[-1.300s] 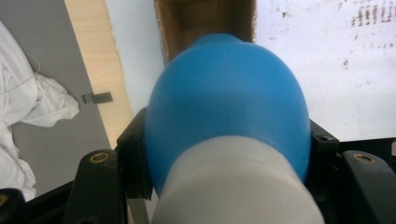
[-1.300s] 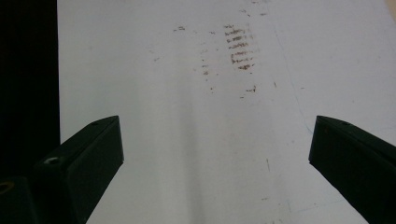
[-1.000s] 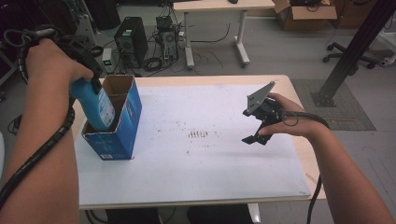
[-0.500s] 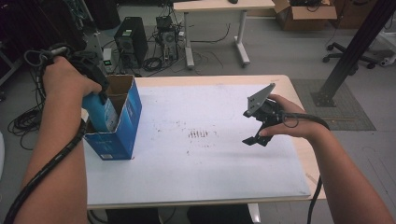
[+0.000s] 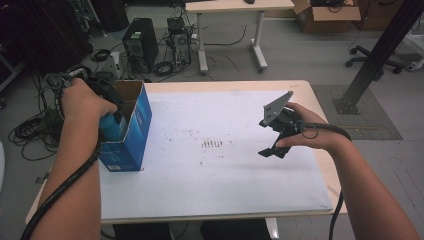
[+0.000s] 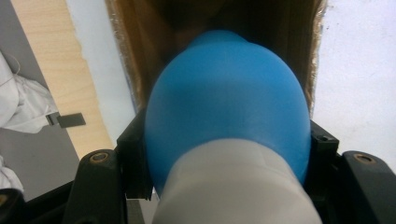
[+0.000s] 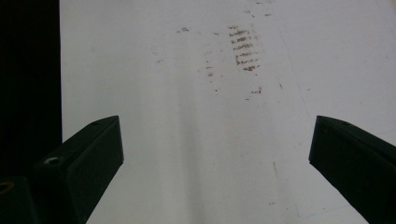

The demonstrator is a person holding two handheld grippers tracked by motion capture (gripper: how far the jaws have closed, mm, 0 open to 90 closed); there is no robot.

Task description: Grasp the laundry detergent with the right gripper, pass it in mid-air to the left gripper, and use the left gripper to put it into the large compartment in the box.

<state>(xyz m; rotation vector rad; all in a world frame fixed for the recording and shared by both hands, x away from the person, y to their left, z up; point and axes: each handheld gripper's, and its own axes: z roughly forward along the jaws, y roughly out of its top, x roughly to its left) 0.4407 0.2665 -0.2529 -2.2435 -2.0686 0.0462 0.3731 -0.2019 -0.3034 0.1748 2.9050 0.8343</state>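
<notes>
Your left gripper [image 6: 224,186] has its jaws clamped on a blue bottle [image 6: 227,100] with a white band near the camera; the black jaws press against both of its flanks. You hold it nose-first at the open top of the blue cardboard box [image 5: 131,131], whose brown inner walls frame the bottle in the left gripper view. That looks like a deliberate line-up: the bottle's long axis points down the box's opening, so it can slide in without catching the rim. From the high view, the bottle [image 5: 111,130] sits at the box's near-left edge, partly inside as far as can be told, with your left hand [image 5: 82,100] above it.

The box stands upright near the left edge of the table [image 5: 225,190], close to your left arm's reach.

Your right gripper [image 5: 275,136] hangs over the white table well apart from the box, jaws spread wide and gripping nothing, probably parked clear. Faint brown smudges [image 7: 243,46] mark the surface ahead of it.
</notes>
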